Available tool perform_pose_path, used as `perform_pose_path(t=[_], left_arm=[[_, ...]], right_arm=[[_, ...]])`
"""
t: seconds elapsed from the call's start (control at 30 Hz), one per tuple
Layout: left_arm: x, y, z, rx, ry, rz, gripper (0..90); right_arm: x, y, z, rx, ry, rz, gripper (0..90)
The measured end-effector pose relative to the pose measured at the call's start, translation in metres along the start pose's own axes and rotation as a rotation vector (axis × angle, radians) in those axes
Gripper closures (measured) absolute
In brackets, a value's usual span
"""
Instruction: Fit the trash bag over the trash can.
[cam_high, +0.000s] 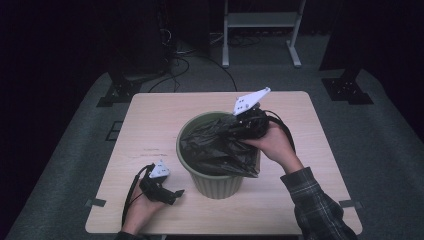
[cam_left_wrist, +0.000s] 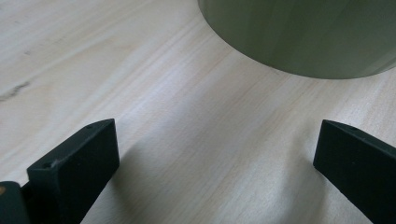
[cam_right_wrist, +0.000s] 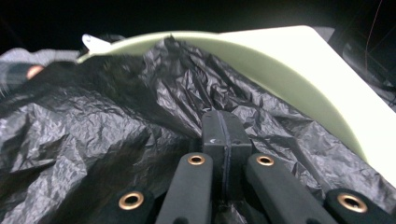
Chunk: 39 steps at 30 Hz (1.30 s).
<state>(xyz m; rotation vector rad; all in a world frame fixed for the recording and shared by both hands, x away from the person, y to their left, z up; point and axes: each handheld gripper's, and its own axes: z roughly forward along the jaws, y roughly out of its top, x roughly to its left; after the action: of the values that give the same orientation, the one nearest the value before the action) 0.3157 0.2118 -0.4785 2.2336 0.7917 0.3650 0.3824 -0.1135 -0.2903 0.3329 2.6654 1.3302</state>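
Table (cam_high: 150, 125) roomy; R gripper (cam_right_wrist: 223, 135) pinching bag (cam_high: 220, 145) @ bin (cam_high: 215, 182) rim.

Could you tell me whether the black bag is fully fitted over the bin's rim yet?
Not yet: the black bag drapes only over the near-right rim of the bin.

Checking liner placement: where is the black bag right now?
In the high view the black bag sits in the green bin at table centre, draped over its right rim, beside the right hand-held gripper.
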Motion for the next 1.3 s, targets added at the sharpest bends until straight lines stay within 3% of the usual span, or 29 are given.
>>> perform_pose_path(t=[0.17, 0.33, 0.5, 0.53, 0.63, 0.83, 1.03, 1.07, 1.3], left_arm=[[0.004, 0.016, -0.037, -0.110, -0.001, 0.006, 0.0], [0.000, 0.035, -0.070, -0.189, -0.076, 0.026, 0.0], [-0.011, 0.058, -0.089, -0.195, -0.123, 0.074, 0.8], [-0.012, 0.062, -0.093, -0.201, -0.142, 0.081, 5.5], [-0.015, 0.076, -0.105, -0.214, -0.190, 0.104, 8.2], [-0.017, 0.102, -0.128, -0.256, -0.236, 0.164, 19.3], [-0.020, 0.127, -0.138, -0.293, -0.264, 0.209, 29.2], [-0.024, 0.138, -0.138, -0.297, -0.261, 0.229, 29.3], [-0.028, 0.173, -0.117, -0.259, -0.280, 0.282, 29.4]], right_arm=[[-0.003, -0.003, -0.001, 0.000, 0.005, 0.009, 90.0], [-0.007, -0.005, -0.002, -0.015, 0.007, 0.019, 90.0], [-0.010, -0.005, -0.001, -0.027, 0.008, 0.023, 90.0], [-0.010, -0.005, -0.001, -0.027, 0.009, 0.025, 90.0], [-0.012, -0.004, 0.000, -0.026, 0.010, 0.029, 90.0], [-0.013, -0.003, -0.001, -0.026, 0.011, 0.030, 90.0], [-0.015, -0.003, -0.003, -0.034, 0.008, 0.036, 90.0], [-0.015, -0.002, -0.004, -0.034, 0.008, 0.036, 90.0], [-0.019, -0.002, -0.004, -0.051, 0.020, 0.046, 90.0]])
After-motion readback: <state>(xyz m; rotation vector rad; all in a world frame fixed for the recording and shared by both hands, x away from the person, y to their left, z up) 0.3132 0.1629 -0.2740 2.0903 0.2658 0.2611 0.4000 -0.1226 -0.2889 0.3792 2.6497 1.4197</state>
